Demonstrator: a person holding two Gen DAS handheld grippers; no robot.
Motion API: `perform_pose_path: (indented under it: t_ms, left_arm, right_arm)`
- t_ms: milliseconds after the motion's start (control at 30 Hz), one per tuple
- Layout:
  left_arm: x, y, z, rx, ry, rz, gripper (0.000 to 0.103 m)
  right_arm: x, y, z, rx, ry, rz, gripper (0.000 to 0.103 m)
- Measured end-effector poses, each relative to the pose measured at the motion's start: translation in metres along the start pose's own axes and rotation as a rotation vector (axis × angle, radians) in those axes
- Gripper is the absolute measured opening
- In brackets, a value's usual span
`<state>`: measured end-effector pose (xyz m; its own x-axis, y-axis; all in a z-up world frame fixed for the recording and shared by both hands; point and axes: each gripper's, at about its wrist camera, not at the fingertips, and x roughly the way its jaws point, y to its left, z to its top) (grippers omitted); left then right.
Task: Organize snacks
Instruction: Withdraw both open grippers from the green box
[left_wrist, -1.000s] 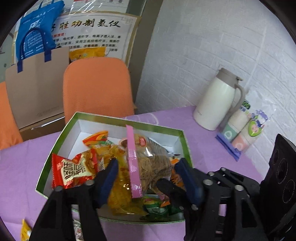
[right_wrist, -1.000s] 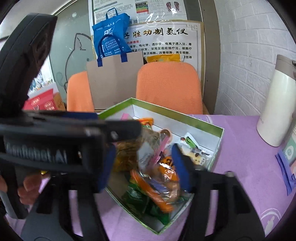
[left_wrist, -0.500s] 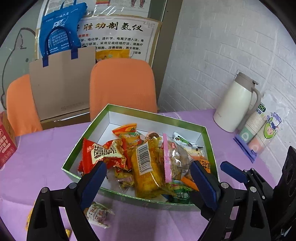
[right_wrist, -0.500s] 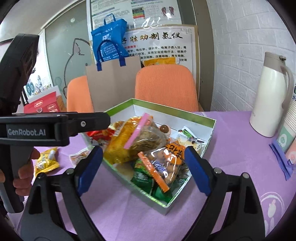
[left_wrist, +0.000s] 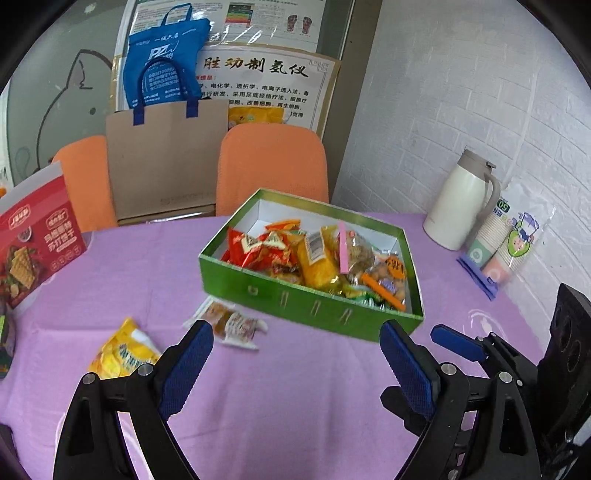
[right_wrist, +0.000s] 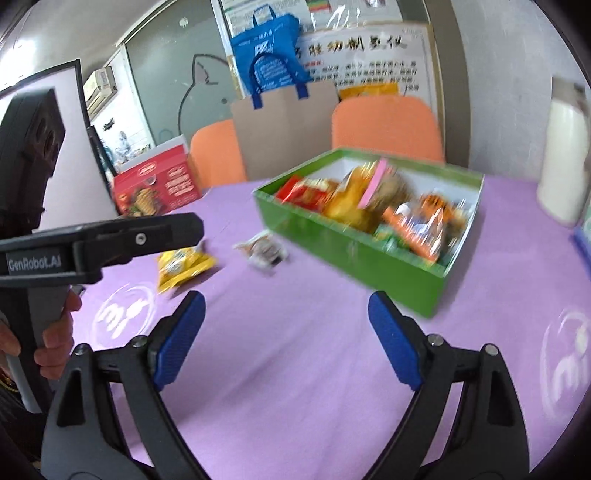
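Observation:
A green box full of mixed snack packets stands on the purple tablecloth. My left gripper hovers open and empty over the cloth, just in front of the box. To its left lie two small wrapped snacks and a yellow packet. My right gripper is open and empty too, short of the green box. The yellow packet and the small wrapped snacks lie ahead of it to the left. A hand holds the left gripper at the right wrist view's left edge.
A red biscuit box stands at the table's left. A white thermos jug and a sleeve of paper cups stand at the right by the brick wall. Two orange chairs and a brown paper bag are behind the table.
Both grippers drew back from the box and their jaws widened. The clear snack bag with the pink strip, earlier between the fingers, now lies in the box. Loose packets came into view.

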<state>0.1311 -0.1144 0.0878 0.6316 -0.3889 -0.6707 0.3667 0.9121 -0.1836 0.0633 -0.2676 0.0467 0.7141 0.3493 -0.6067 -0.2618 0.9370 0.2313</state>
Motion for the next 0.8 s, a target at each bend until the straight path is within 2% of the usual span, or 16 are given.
perform_pose_path:
  t_ms: [200, 300, 367, 500, 600, 800]
  left_arm:
    - [-0.010, 0.044, -0.062, -0.088, 0.069, 0.061, 0.093]
    - [-0.007, 0.076, -0.082, -0.154, 0.104, 0.087, 0.093]
    - [-0.005, 0.096, -0.085, -0.198, 0.114, 0.114, 0.093]
    - [-0.007, 0.131, -0.080, -0.291, 0.076, 0.138, 0.093]
    - [-0.004, 0.142, -0.074, -0.310, 0.066, 0.144, 0.093]
    - [0.009, 0.144, -0.072, -0.304, 0.074, 0.123, 0.093]
  right_arm:
    - [0.019, 0.015, -0.028, 0.033, 0.091, 0.034, 0.090]
    - [0.026, 0.020, -0.034, 0.035, 0.113, 0.028, 0.090]
    - [0.030, 0.022, -0.033, 0.034, 0.115, 0.021, 0.090]
    - [0.036, 0.026, -0.028, 0.011, 0.106, 0.002, 0.090]
    - [0.047, 0.028, -0.019, -0.010, 0.103, -0.012, 0.090]
    - [0.089, 0.036, 0.010, -0.085, 0.134, -0.016, 0.083]
